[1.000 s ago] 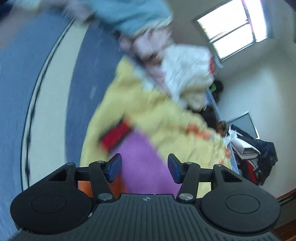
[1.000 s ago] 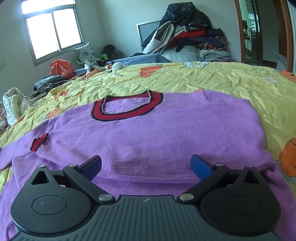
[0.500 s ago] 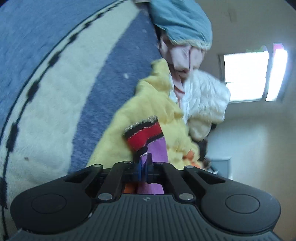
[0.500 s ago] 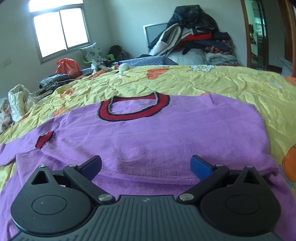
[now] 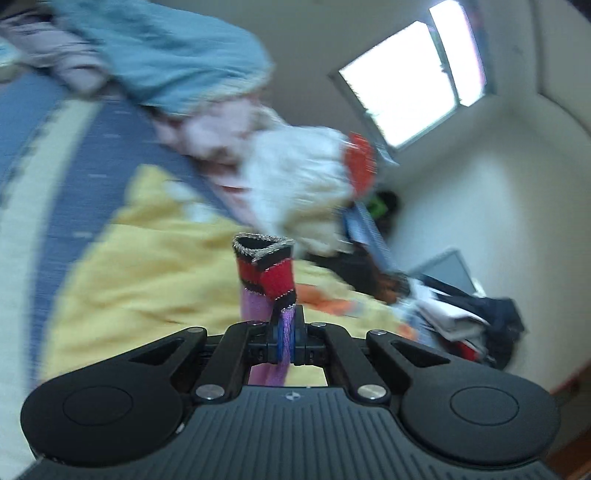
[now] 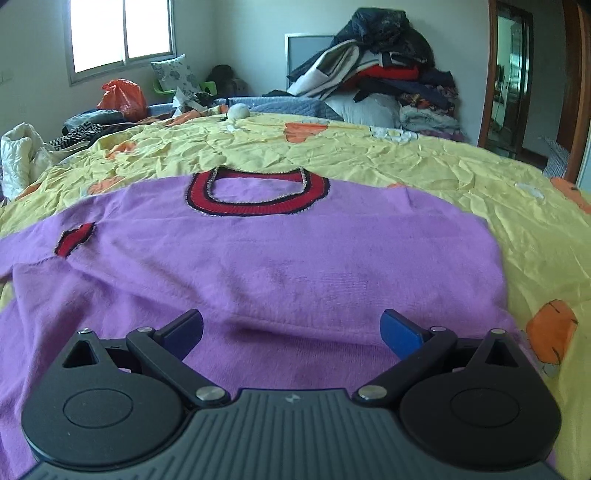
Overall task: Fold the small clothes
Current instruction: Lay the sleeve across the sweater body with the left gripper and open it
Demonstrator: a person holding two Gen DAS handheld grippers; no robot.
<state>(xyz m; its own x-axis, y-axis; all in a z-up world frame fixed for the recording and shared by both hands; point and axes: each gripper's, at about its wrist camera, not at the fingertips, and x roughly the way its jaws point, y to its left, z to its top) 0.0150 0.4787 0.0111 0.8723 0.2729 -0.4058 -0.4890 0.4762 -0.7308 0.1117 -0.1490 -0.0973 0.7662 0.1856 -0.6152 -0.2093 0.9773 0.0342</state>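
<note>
left gripper [image 5: 285, 341] has just clamped the sleeve [image 5: 266, 275] and lifted it to fold; right gripper [image 6: 291, 330] hovers open over the sweater [image 6: 258, 266].

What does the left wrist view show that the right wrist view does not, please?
Only the left wrist view shows the left gripper shut on the purple sleeve's red-and-black striped cuff, lifted off the bed, plus a blue-and-cream striped blanket and a teal cloth.

Only the right wrist view shows the open right gripper above the flat purple knit sweater, its red-and-black collar and a wooden doorway.

Both show the crumpled yellow bedsheet, the window and the heaped clothes pile.
</note>
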